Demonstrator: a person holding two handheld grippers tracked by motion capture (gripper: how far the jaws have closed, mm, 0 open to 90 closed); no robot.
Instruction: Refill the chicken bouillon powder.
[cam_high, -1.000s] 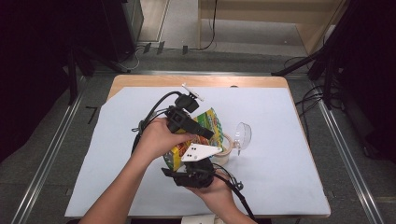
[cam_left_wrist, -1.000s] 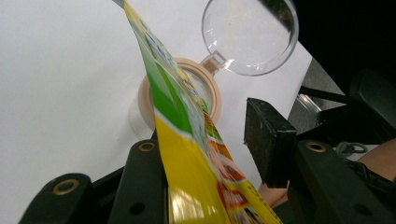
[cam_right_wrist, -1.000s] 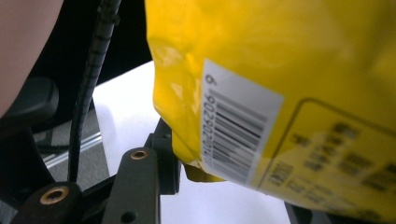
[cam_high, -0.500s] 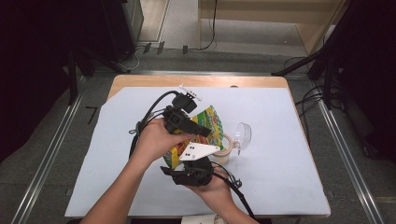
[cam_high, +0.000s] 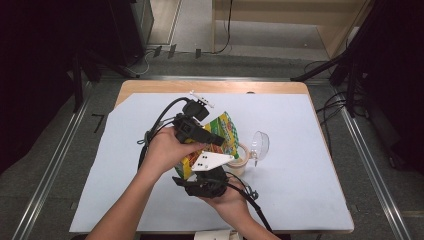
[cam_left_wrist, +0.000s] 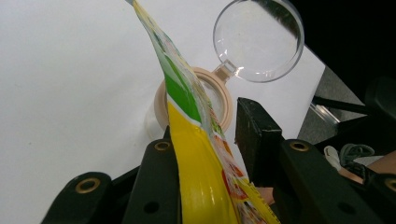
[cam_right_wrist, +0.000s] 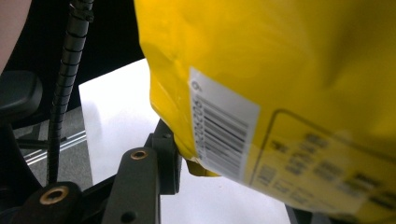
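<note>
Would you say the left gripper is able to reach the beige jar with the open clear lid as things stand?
Probably not yet. The left gripper has the yellow snack bag between its jaws, and the bag hangs right in front of the beige jar; the bag would likely need setting aside first.

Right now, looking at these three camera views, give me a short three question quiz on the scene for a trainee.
1. True or false: the snack bag lies flat on the table.
2. What stands directly beneath the bag's top edge in the left gripper view? A) a beige-rimmed jar B) a plate C) a bottle
3. What printed mark on the bag faces the right gripper view?

Key
1. False: the left gripper and right gripper hold it up between them.
2. A; its clear lid is flipped open.
3. A barcode.
</note>
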